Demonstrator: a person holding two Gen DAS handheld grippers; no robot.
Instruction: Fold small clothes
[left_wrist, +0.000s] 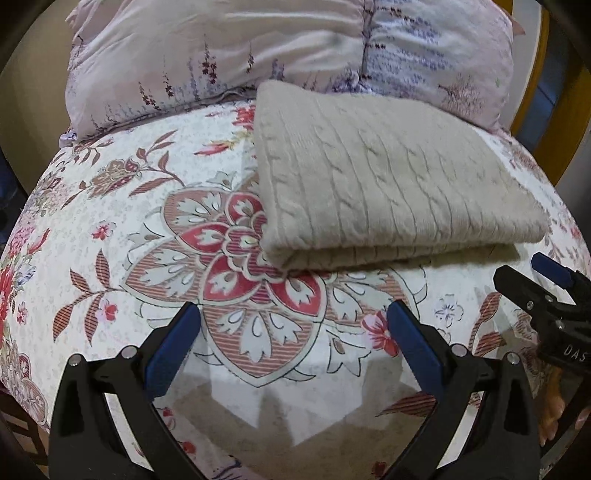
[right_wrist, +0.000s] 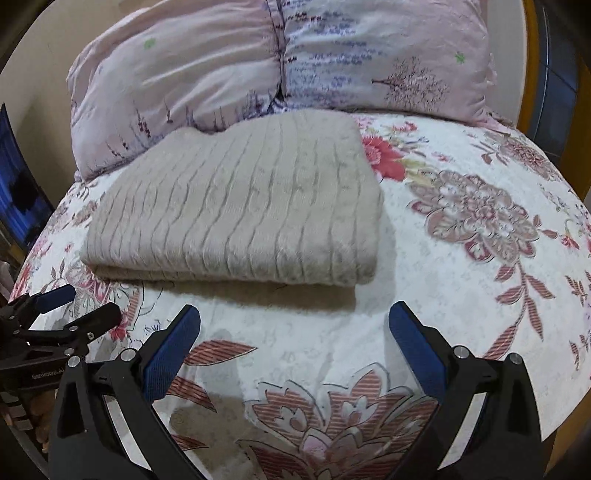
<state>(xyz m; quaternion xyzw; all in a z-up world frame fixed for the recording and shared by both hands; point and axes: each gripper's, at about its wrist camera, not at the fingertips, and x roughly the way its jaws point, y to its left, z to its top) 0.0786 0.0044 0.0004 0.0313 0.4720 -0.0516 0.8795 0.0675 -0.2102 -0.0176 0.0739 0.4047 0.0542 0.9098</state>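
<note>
A beige cable-knit sweater (left_wrist: 388, 184) lies folded into a thick rectangle on the floral bedspread (left_wrist: 129, 240); it also shows in the right wrist view (right_wrist: 240, 210). My left gripper (left_wrist: 291, 317) is open and empty, held above the bedspread just in front of the sweater's near edge. My right gripper (right_wrist: 295, 317) is open and empty, also just short of the sweater's near fold. The right gripper shows at the right edge of the left wrist view (left_wrist: 532, 277), and the left gripper at the left edge of the right wrist view (right_wrist: 85, 302).
Two pale pink printed pillows (left_wrist: 258, 55) lie behind the sweater against the headboard, also in the right wrist view (right_wrist: 258, 62). The bedspread (right_wrist: 461, 258) drops off at the left and right edges. A blue object (right_wrist: 18, 192) stands beside the bed at left.
</note>
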